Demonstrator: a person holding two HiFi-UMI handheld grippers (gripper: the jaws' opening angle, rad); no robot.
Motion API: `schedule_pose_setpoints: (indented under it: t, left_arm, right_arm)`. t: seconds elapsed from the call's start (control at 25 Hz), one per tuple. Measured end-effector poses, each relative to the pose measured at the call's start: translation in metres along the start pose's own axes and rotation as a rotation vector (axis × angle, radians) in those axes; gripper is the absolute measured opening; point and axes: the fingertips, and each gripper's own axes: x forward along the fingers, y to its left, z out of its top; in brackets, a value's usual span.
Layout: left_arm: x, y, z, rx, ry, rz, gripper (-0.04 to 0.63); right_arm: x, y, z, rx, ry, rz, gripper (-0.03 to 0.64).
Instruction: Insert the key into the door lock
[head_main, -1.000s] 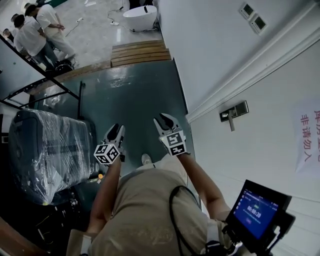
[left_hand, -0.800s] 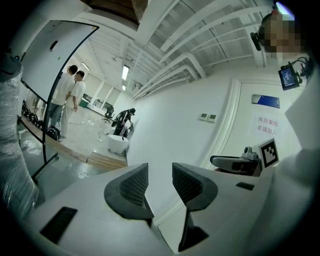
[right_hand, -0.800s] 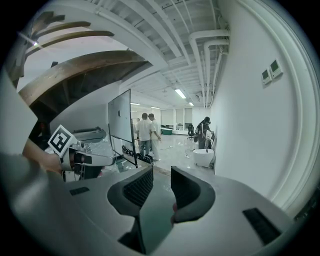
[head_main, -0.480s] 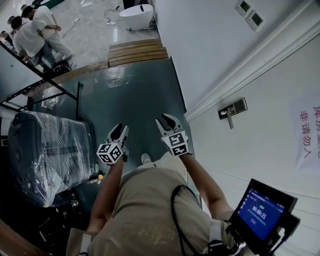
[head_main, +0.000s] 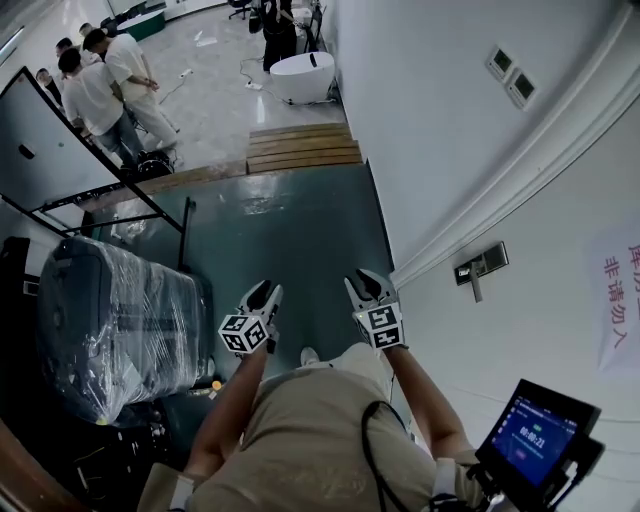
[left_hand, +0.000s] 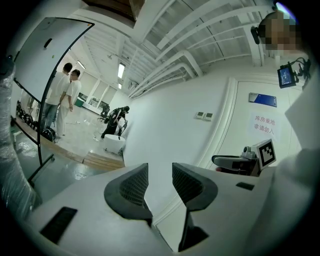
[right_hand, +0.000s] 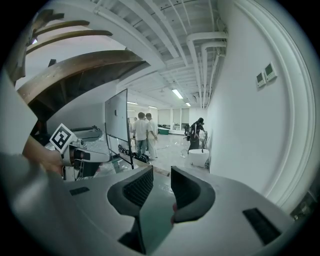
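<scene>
The door lock (head_main: 480, 266), a metal plate with a lever handle, is on the white door (head_main: 560, 300) to my right; a key does not show clearly in any view. My right gripper (head_main: 368, 285) hovers over the dark green floor, left of the lock and apart from it, jaws slightly parted. In the right gripper view (right_hand: 162, 187) a small reddish bit peeks at the inner edge of the right jaw; what it is I cannot tell. My left gripper (head_main: 262, 298) is held beside it, open and empty, with white wall between its jaws (left_hand: 160, 182).
A plastic-wrapped bulky case (head_main: 110, 320) stands close on the left. Wooden steps (head_main: 305, 147), a white tub (head_main: 305, 75) and several people (head_main: 110, 90) are further down the hall. A paper sign (head_main: 620, 300) hangs on the door. A lit screen (head_main: 540, 435) sits at lower right.
The head view has tilted, so more of the far hall shows. Both grippers and the lock sit lower and further right in the frame. The gaps between the jaws look unchanged.
</scene>
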Motion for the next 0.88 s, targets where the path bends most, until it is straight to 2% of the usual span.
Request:
schedule_pose_setpoints:
  t: [0.88]
  left_arm:
    - [-0.006, 0.007, 0.0, 0.012, 0.015, -0.005, 0.162]
  right_arm:
    - [0.001, -0.001, 0.005, -0.007, -0.014, -0.012, 0.117]
